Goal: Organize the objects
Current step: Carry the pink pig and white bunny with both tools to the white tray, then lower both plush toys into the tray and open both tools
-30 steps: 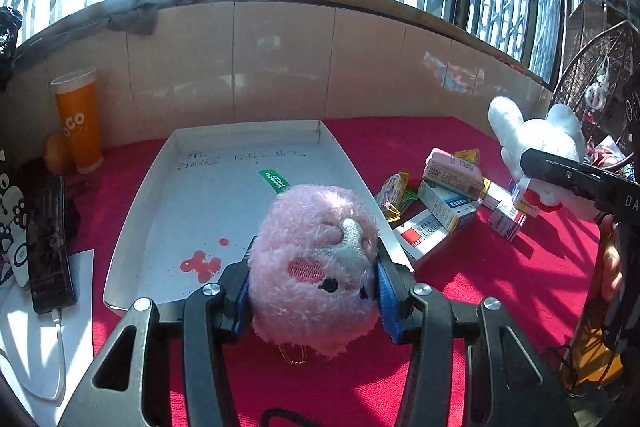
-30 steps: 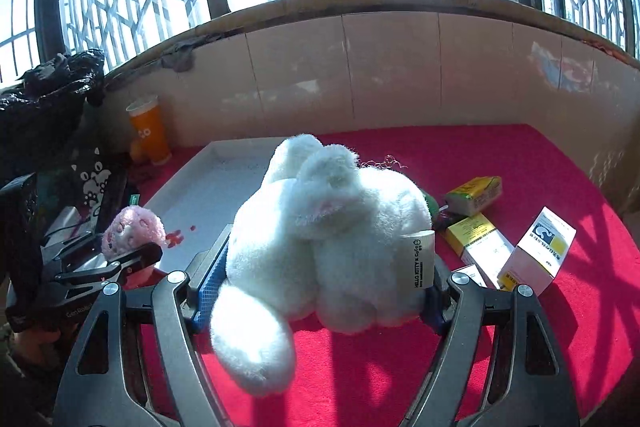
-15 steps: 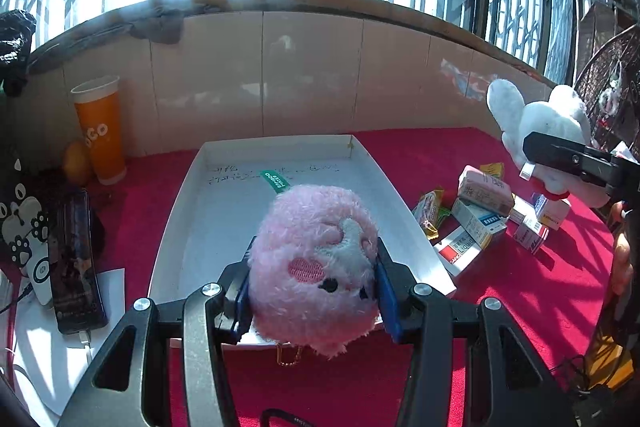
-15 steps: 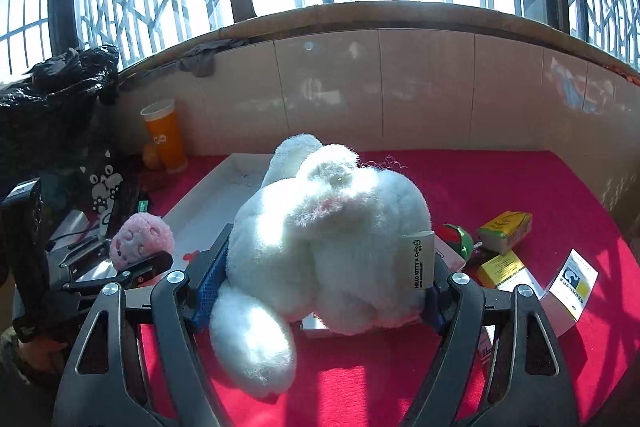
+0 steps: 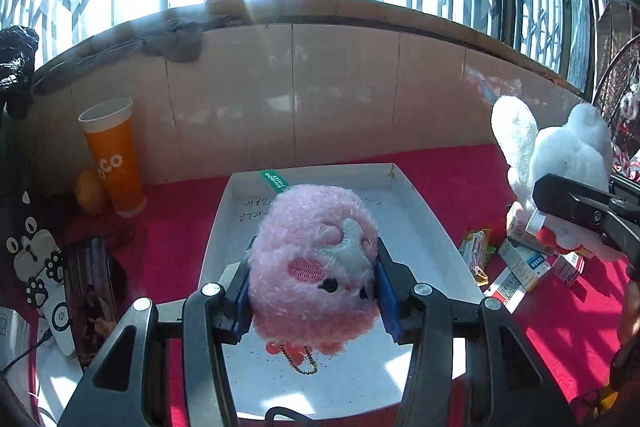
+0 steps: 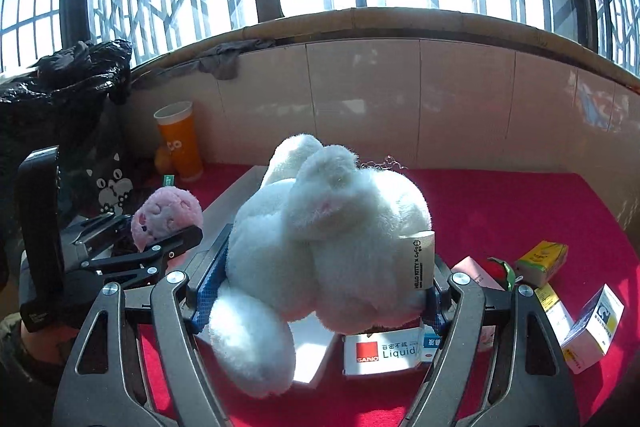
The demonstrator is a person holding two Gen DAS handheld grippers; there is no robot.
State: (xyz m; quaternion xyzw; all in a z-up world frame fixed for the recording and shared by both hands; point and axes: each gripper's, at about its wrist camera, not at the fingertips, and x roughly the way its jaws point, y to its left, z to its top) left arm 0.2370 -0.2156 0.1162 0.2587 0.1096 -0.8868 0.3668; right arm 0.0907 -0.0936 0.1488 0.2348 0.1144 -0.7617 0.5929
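Both our grippers carry a plush toy over the red cloth and white tray.

From the left wrist, we see our left gripper (image 5: 314,291) clamped on the pink plush toy (image 5: 316,263), blue pads pressed into its sides, a bead chain dangling beneath; the white tray (image 5: 420,227) lies directly under and ahead of the fingers, an orange cup (image 5: 114,159) stands far ahead to the left against the tiled wall, and small boxes (image 5: 520,267) lie to the right on the red cloth (image 5: 460,179). From the right wrist, we see our right gripper (image 6: 320,287) closed wide around the white plush rabbit (image 6: 320,239), which hangs above the tray's right edge; a white box marked "Liquid" (image 6: 380,351) sits just below the fingers, more boxes to the right, the left gripper at far left.
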